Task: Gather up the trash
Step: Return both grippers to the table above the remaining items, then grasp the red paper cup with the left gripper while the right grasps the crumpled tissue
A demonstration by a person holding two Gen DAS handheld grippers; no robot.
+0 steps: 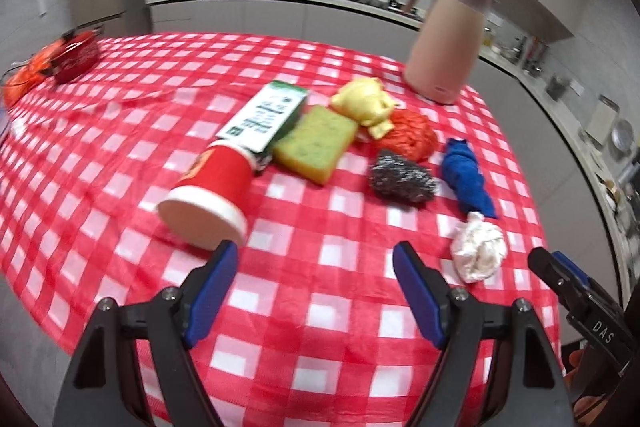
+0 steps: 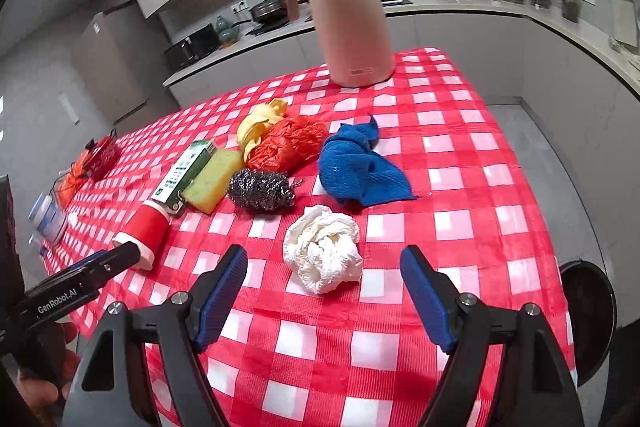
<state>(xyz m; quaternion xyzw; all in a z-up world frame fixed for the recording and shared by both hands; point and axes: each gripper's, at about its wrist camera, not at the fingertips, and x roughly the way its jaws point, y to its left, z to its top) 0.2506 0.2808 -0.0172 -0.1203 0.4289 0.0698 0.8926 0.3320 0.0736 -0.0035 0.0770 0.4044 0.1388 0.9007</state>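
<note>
A crumpled white paper ball [image 2: 323, 249] lies on the red checked tablecloth just ahead of my open right gripper [image 2: 324, 259]; it also shows in the left wrist view [image 1: 478, 253]. A red paper cup [image 1: 208, 193] lies on its side, its mouth just ahead of the left finger of my open, empty left gripper [image 1: 314, 255]. Behind it lie a green-white carton [image 1: 266, 117], a crumpled red plastic bag [image 1: 412, 135] and a yellow wrapper [image 1: 366, 103]. The cup also shows in the right wrist view [image 2: 144, 229].
A yellow-green sponge [image 1: 316, 143], a steel scourer [image 1: 402, 179] and a blue cloth [image 2: 360, 167] lie mid-table. A pink jug [image 2: 348, 19] stands at the far end. A dark round bin [image 2: 590, 311] sits on the floor beyond the table's right edge. Red items [image 1: 74, 57] lie far left.
</note>
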